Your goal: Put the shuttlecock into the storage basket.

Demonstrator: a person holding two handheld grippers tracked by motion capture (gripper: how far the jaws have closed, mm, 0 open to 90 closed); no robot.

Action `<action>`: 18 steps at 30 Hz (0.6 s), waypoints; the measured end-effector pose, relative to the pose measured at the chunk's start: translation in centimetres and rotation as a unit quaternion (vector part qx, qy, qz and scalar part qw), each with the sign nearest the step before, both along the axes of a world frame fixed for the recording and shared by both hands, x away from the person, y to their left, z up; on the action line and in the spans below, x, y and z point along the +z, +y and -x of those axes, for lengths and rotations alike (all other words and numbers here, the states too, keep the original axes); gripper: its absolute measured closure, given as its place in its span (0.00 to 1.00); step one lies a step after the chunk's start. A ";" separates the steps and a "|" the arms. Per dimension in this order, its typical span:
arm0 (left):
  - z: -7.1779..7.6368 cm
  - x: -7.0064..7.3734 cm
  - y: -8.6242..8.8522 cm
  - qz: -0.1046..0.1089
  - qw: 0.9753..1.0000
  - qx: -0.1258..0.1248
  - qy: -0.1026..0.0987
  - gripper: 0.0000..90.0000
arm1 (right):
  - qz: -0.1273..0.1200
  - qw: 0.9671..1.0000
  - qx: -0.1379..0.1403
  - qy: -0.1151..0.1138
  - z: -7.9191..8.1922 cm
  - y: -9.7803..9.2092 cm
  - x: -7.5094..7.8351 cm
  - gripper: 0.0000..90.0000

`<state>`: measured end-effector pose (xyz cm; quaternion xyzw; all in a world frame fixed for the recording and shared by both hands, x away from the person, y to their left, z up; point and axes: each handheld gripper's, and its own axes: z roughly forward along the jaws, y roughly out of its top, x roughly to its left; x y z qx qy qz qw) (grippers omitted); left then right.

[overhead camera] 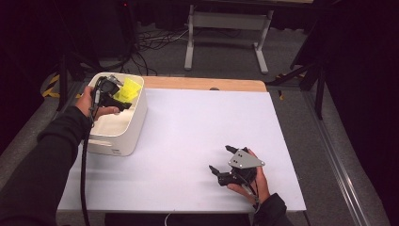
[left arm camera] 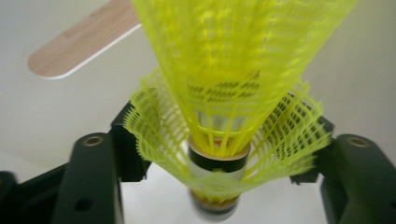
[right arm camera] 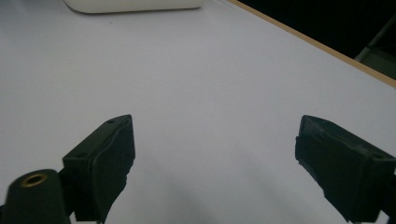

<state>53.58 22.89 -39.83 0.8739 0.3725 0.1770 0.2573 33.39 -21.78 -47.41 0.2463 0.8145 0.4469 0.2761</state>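
Two yellow net shuttlecocks (left arm camera: 233,93), one nested in the other, point skirt-up between the black jaws of my left gripper (left arm camera: 224,140). The jaws press on the outer skirt, which is squashed wide. In the high view the shuttlecocks (overhead camera: 128,89) hang over the far end of a white bin (overhead camera: 141,110) at the table's left, with my left gripper (overhead camera: 123,98) shut on them. My right gripper (overhead camera: 220,158) rests low over the white table near the front right, jaws wide apart. Nothing lies between its jaws in the right gripper view (right arm camera: 215,154).
The white table top (overhead camera: 197,127) has a wooden strip (overhead camera: 207,84) along its far edge. The bin (right arm camera: 135,4) sits far ahead of the right gripper. Beyond the table are cables (overhead camera: 150,42) on the floor and a grey stand (overhead camera: 226,28).
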 end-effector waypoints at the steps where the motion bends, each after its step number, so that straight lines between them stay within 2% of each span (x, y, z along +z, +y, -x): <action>1: 0.0 -0.1 -0.1 -0.002 1.000 0.000 0.004 0.38 | -0.001 1.000 0.001 0.002 0.0 0.0 0.0 0.15; 4: -0.1 -0.2 -0.2 -0.006 1.000 -0.005 0.010 0.38 | -0.002 1.000 0.001 0.003 0.0 0.0 -0.1 0.14; 8: -0.1 -0.2 -0.2 -0.007 1.000 -0.005 0.004 0.39 | -0.001 1.000 0.002 0.006 -0.1 0.0 -0.1 0.14; 12: -0.1 -0.2 -0.2 -0.008 1.000 -0.005 0.011 0.38 | 0.001 1.000 0.003 0.008 -0.1 0.1 -0.2 0.14; 15: -0.1 -0.3 -0.2 -0.013 1.000 -0.007 0.016 0.32 | 0.004 1.000 0.005 0.010 -0.1 0.2 -0.2 0.14; 18: -0.1 -0.2 -0.2 -0.012 1.000 -0.007 0.012 0.28 | 0.005 1.000 0.006 0.011 -0.1 0.2 -0.3 0.14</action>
